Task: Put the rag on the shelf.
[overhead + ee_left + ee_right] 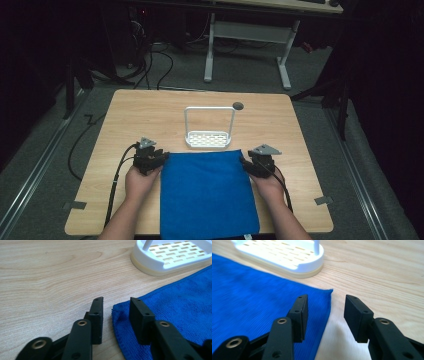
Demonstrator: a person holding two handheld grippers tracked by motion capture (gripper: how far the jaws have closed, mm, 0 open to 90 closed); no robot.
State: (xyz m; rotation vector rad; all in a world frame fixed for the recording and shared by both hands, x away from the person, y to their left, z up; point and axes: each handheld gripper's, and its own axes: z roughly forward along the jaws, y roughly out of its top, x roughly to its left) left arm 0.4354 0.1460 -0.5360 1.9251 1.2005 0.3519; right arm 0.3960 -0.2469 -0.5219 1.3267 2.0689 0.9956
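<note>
Both claws are sitting released — left claw [115, 307] and right claw [325, 308] straddling the blue cloth's [207, 192] far corners on the desk [150, 107].

A lab or test room, dim all round the lit table.

Looking down now on a small light-wood table [150, 107] standing on grey carpet [240, 70], dark curtains closing in both sides. Cables [155, 60] snake over the floor past the table's far left corner, a white desk frame [247, 35] stands beyond the far edge, metal rails [30, 175] run along the left side, and tape tabs [74, 205] mark the near corners.
</note>
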